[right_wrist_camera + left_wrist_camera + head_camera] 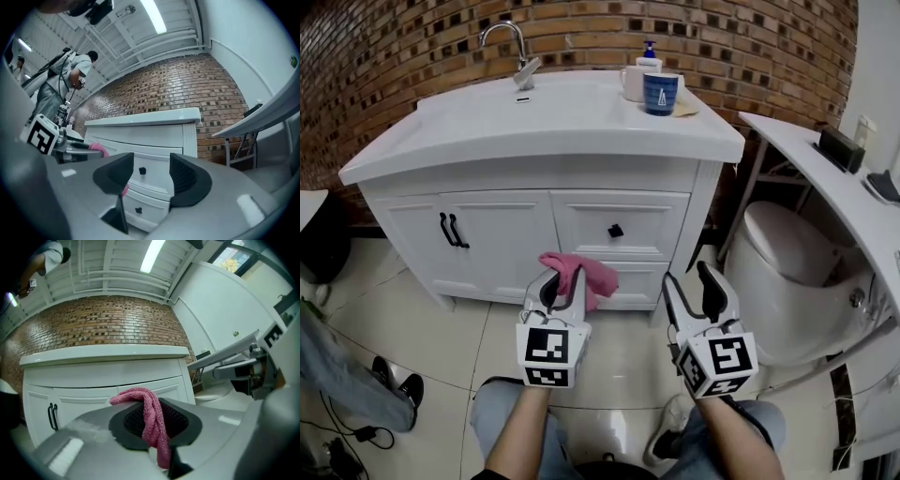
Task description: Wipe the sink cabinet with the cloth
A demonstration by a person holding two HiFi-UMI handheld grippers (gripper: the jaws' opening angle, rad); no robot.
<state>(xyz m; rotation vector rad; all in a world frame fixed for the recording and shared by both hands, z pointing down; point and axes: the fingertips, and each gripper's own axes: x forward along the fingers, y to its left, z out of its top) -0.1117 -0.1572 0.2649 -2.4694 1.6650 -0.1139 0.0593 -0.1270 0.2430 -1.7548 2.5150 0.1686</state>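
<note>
The pink cloth (577,274) is pinched between the jaws of the left gripper (562,287), bunched into a narrow twisted strip. Its free upper end flops over toward the front of the white sink cabinet (502,246), level with the lower drawers, though no view shows whether it touches the panel. The likeliest trouble, as I judge it, comes from that bunching. Only a small fold would meet the surface, so a push forward could bring the hard jaw tips onto the paint, or drag could tug the strip loose. The black drawer knob (616,231) just above could also snag the loose end on an upward pass. The left gripper is held low over the person's knees, pointing at the drawer fronts. The right gripper (689,281) sits beside it nearer the cabinet's right corner, jaws apart and empty, aimed the same way.
</note>
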